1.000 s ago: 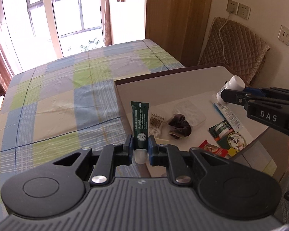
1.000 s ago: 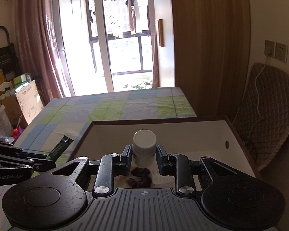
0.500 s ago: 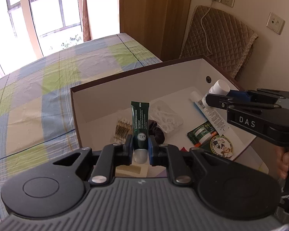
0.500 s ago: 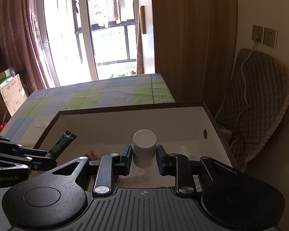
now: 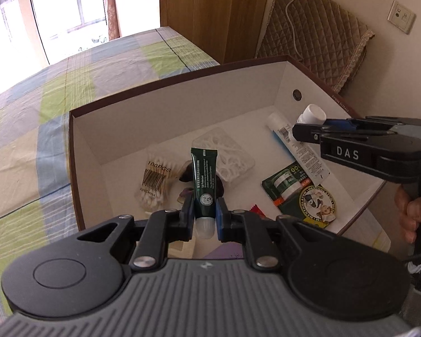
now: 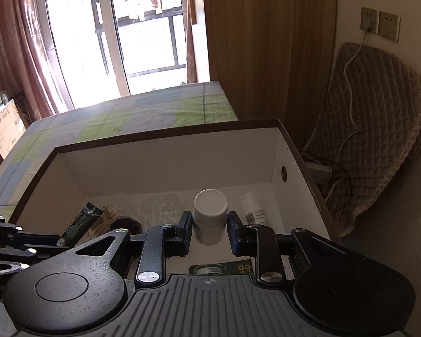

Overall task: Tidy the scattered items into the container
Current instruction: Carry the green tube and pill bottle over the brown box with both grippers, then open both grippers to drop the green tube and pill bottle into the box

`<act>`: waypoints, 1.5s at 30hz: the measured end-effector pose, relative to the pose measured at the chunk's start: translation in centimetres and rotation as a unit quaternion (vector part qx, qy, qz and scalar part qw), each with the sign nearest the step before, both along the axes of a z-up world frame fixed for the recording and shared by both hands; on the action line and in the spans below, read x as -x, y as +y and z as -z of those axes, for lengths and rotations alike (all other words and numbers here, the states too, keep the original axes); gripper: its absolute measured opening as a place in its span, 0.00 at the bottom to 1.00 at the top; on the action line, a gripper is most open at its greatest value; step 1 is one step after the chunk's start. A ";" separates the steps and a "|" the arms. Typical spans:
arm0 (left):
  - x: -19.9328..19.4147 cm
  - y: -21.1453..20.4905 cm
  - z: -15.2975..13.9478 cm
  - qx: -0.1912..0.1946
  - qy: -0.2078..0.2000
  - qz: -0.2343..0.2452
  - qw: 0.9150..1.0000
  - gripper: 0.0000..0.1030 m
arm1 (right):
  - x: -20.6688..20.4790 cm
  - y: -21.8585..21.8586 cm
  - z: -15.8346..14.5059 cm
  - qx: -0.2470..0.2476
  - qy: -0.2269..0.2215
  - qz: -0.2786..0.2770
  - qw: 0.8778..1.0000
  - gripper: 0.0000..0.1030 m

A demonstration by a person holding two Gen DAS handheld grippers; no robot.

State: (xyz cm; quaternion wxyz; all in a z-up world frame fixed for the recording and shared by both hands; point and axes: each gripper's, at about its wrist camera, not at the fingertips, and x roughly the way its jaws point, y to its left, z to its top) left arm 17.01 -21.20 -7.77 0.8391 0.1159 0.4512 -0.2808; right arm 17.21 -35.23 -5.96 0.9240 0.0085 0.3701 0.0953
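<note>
Left gripper (image 5: 205, 219): my jaws are clamped on the dark green tube (image 5: 204, 181) just above its clear cap, so the body points to 12 o'clock, out over the box.
Right gripper (image 6: 209, 231): my jaws sit close on either side of the white bottle (image 6: 210, 214), lid toward 12 o'clock; I think they are gripping it, though the right pad may stand slightly off the wall.
Why held this way: I judge both items are carried over the open box (image 5: 165, 113) so they can drop inside, not on the checked cloth (image 5: 42, 129).
Tube versus fingers: between my pads, hanging above the cotton swab pack (image 5: 155, 184) and the clear floss-pick case (image 5: 223, 154).
Bottle versus fingers: between my pads at the box's 3 o'clock side, above the white toothpaste tube (image 5: 297, 147) and green sachet (image 5: 290, 184).
Already in the box: swabs, picks, toothpaste, sachet, a round-printed packet (image 5: 318, 203).
</note>
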 end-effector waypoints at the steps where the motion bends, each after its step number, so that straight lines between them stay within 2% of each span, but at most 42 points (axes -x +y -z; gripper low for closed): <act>1: -0.1 -0.1 0.2 -0.001 0.003 0.000 1.000 0.11 | -0.2 -0.1 0.2 0.000 0.004 0.001 1.000 0.28; 16: -0.8 -1.6 2.4 -0.018 0.029 0.013 0.999 0.11 | -2.0 -0.8 1.5 -0.012 0.039 0.016 0.999 0.28; 37: -1.5 -2.4 3.7 -0.032 0.046 0.011 0.998 0.12 | -2.6 -0.8 2.0 -0.011 0.055 0.022 0.998 0.28; 40: -1.5 -2.4 3.7 -0.034 0.045 0.010 0.998 0.13 | -2.7 -0.8 2.0 -0.011 0.056 0.022 0.998 0.28; 42: -1.5 -2.3 3.7 -0.033 0.045 0.008 0.998 0.18 | -2.7 -0.8 2.0 -0.010 0.057 0.022 0.998 0.28; 45: -1.5 -2.2 3.7 -0.034 0.043 0.007 0.998 0.18 | -2.8 -0.8 2.1 -0.010 0.058 0.022 0.998 0.28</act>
